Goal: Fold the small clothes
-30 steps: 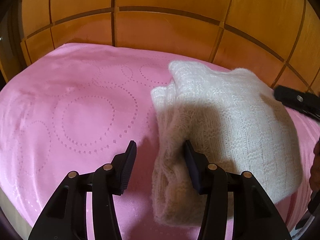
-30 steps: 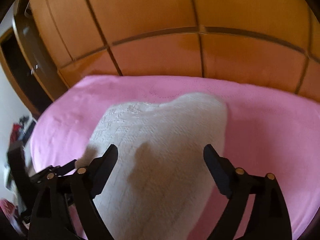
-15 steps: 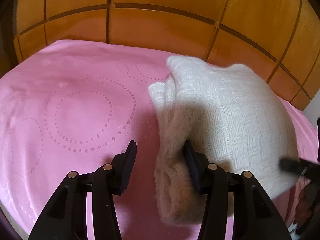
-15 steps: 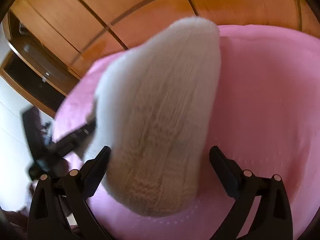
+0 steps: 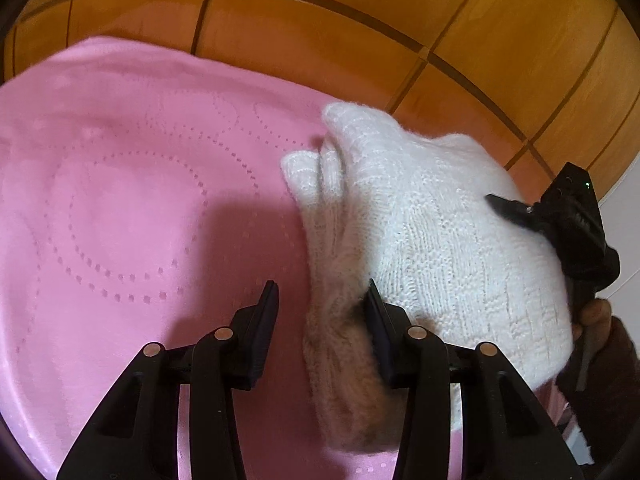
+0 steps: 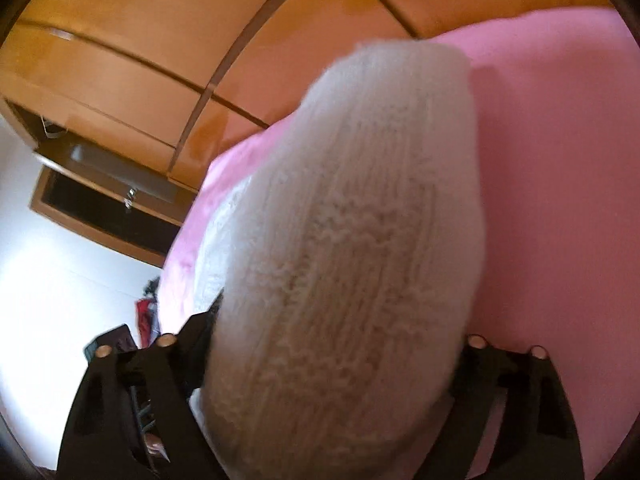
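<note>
A folded white knitted garment (image 5: 432, 240) lies on a pink blanket (image 5: 132, 208). My left gripper (image 5: 322, 304) is open at its near left edge, with the right finger pressed into the knit and the left finger over the bare blanket. In the right wrist view the garment (image 6: 344, 280) fills the space between my right gripper's (image 6: 332, 364) fingers and hides their tips; the jaws stand wide apart around the folded end. The right gripper also shows in the left wrist view (image 5: 560, 220) at the garment's right side.
A wooden panelled headboard (image 5: 320, 40) rises behind the blanket. In the right wrist view a wooden cabinet with a drawer (image 6: 112, 168) and a white wall (image 6: 48, 272) stand to the left. The blanket's left part (image 5: 80, 160) is bare.
The right gripper has pushed forward so the garment's folded end now sits between its fingers. The left gripper has stayed at the garment's left edge while the view tilted.
</note>
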